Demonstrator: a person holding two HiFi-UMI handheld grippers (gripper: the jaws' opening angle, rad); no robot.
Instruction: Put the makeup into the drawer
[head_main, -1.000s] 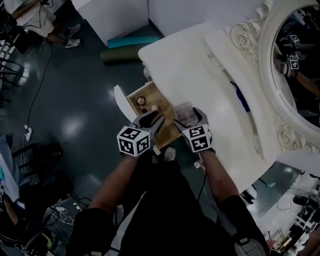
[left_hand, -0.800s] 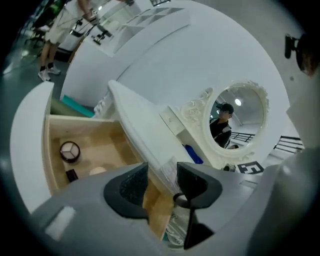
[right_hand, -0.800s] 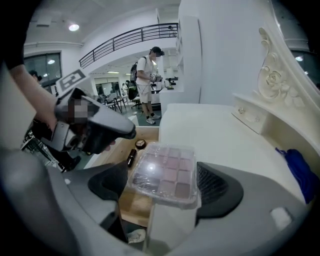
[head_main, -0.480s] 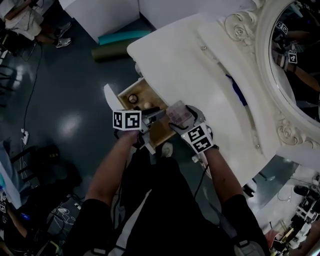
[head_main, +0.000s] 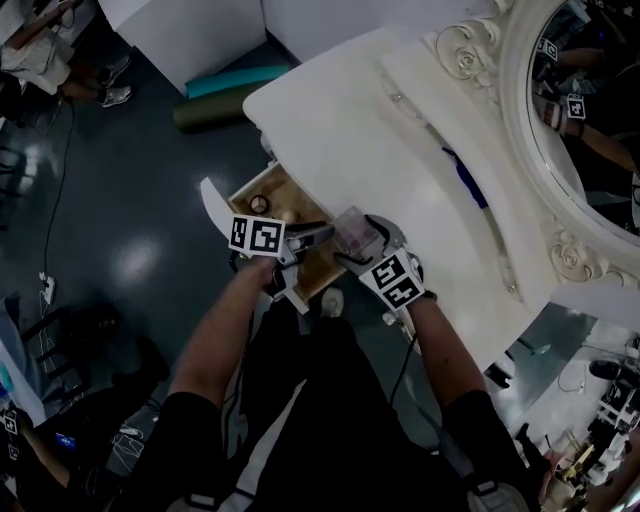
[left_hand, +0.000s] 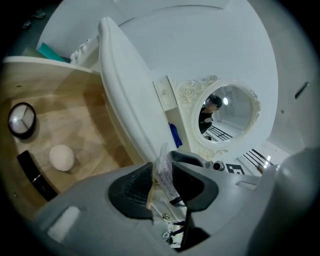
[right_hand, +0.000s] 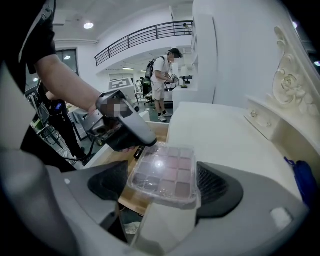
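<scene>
Palette (right_hand: 164, 172), clear lid w/ pinkish pans, lies flat between the right gripper's (right_hand: 165, 187) jaws, which clamp its two sides. It's up in the air over the edge of the open drawer (left_hand: 75, 120), just left of the white dressing table (head_main: 350, 130) top. Left gripper (left_hand: 162, 187) reaches in from the left. Its jaws have just been closing and pinch the palette's far corner edge-on. In the drawer: round compact (left_hand: 22, 120), pale egg sponge (left_hand: 62, 157), black stick (left_hand: 34, 175), all apart.
</scene>
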